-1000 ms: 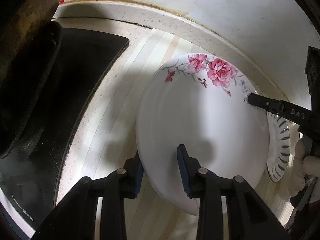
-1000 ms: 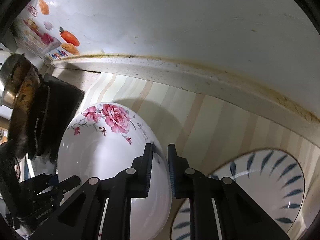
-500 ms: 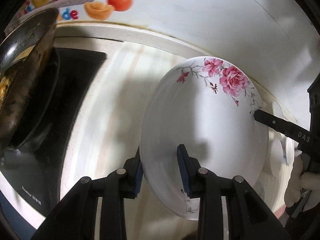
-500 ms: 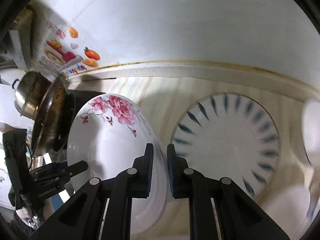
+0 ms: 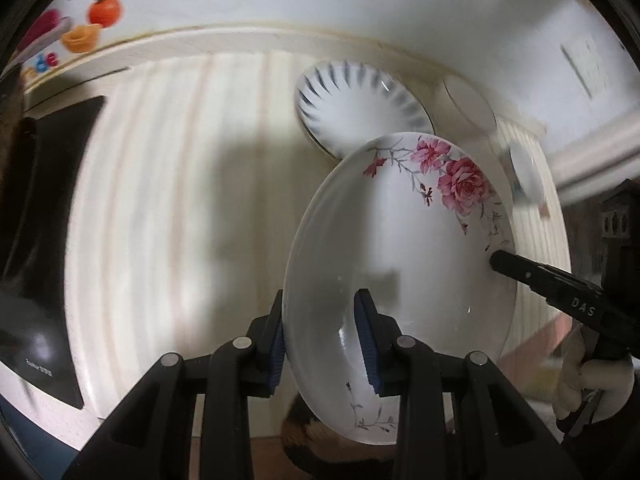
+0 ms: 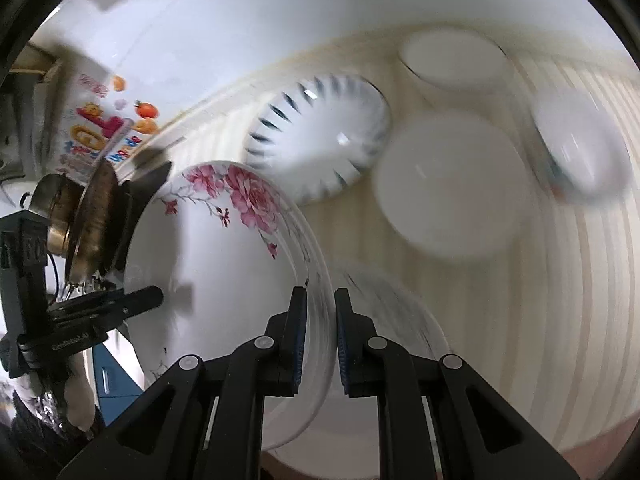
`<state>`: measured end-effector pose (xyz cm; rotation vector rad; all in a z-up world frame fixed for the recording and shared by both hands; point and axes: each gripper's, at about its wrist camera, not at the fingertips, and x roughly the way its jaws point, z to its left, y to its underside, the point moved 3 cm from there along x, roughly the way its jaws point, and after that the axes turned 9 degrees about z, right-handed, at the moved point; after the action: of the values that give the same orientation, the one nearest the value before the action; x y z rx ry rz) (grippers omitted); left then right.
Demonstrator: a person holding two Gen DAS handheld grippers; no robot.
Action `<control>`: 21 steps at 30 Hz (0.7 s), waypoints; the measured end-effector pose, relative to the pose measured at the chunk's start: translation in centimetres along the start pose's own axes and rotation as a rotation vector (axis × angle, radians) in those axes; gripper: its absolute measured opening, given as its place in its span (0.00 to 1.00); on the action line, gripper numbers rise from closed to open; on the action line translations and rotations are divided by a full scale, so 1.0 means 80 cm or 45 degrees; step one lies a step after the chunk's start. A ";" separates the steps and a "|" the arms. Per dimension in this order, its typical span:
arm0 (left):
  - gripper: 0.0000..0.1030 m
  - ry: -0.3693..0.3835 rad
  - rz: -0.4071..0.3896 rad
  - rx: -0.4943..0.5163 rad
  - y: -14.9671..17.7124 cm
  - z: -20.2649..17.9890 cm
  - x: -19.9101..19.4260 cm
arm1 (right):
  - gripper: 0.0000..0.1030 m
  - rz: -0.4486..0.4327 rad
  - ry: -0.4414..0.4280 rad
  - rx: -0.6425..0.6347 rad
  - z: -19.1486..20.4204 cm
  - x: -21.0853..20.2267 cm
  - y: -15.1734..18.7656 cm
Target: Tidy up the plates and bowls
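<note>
Both my grippers clamped on the rose-pattern plate: left gripper pinches its near rim, right gripper the opposite rim. Plate is tilted, off the striped counter. Blue-dash plate lies flat behind it, plain white plate beside that (both blurred). Black cooktop far left.
</note>
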<state>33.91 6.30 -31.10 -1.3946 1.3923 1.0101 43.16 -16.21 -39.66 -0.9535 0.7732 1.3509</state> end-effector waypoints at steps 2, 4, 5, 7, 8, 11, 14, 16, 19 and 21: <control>0.28 0.000 0.035 0.021 0.009 -0.012 0.012 | 0.15 0.033 0.001 0.040 -0.019 0.011 0.021; 0.28 -0.010 0.061 0.041 0.014 -0.021 0.022 | 0.15 0.058 0.013 0.067 -0.035 0.021 0.038; 0.28 -0.020 0.072 0.054 0.015 -0.025 0.028 | 0.15 0.070 0.015 0.083 -0.043 0.027 0.046; 0.28 -0.038 0.091 0.079 0.016 -0.030 0.038 | 0.15 0.085 0.021 0.103 -0.056 0.036 0.058; 0.28 -0.042 0.106 0.086 0.026 -0.039 0.037 | 0.15 0.092 0.023 0.112 -0.058 0.041 0.059; 0.28 -0.062 0.148 0.103 0.027 -0.039 0.051 | 0.15 0.102 0.029 0.127 -0.070 0.049 0.066; 0.28 -0.078 0.175 0.105 0.027 -0.043 0.059 | 0.15 0.109 0.049 0.124 -0.076 0.053 0.069; 0.28 -0.093 0.179 0.113 0.024 -0.047 0.066 | 0.15 0.116 0.055 0.126 -0.075 0.056 0.065; 0.28 -0.121 0.178 0.128 0.022 -0.050 0.069 | 0.15 0.120 0.052 0.130 -0.074 0.058 0.058; 0.29 -0.144 0.181 0.136 0.021 -0.052 0.072 | 0.15 0.121 0.057 0.130 -0.073 0.057 0.058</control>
<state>32.29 0.77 -35.60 -1.1565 1.4549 1.0732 39.41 -19.58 -46.82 -0.8783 0.9229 1.3625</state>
